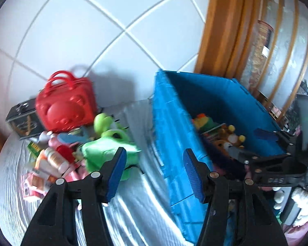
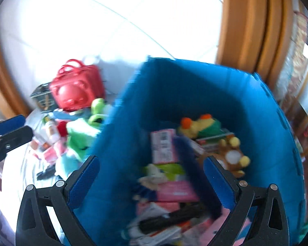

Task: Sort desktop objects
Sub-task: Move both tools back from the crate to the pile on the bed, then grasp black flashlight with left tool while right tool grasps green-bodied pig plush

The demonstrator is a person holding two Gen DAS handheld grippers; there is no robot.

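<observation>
Two wrist views. Left wrist: we are holding the left gripper (image 1: 155, 170) with jaws spread wide and gripping nothing, over the table (image 1: 133, 211) between a clutter pile and the blue crate (image 1: 172, 143). A green plush frog (image 1: 106, 143) is lying at the pile's near edge, a red bear-face bag (image 1: 66, 104) standing behind it. The right gripper (image 1: 246, 143) is hanging over the crate.

Right wrist: we are hovering the right gripper (image 2: 152, 181), jaws released and empty, above the crate (image 2: 256, 106), where a pink box (image 2: 164, 145) and a brown plush toy (image 2: 233, 155) are lying; the view is blurred.
</observation>
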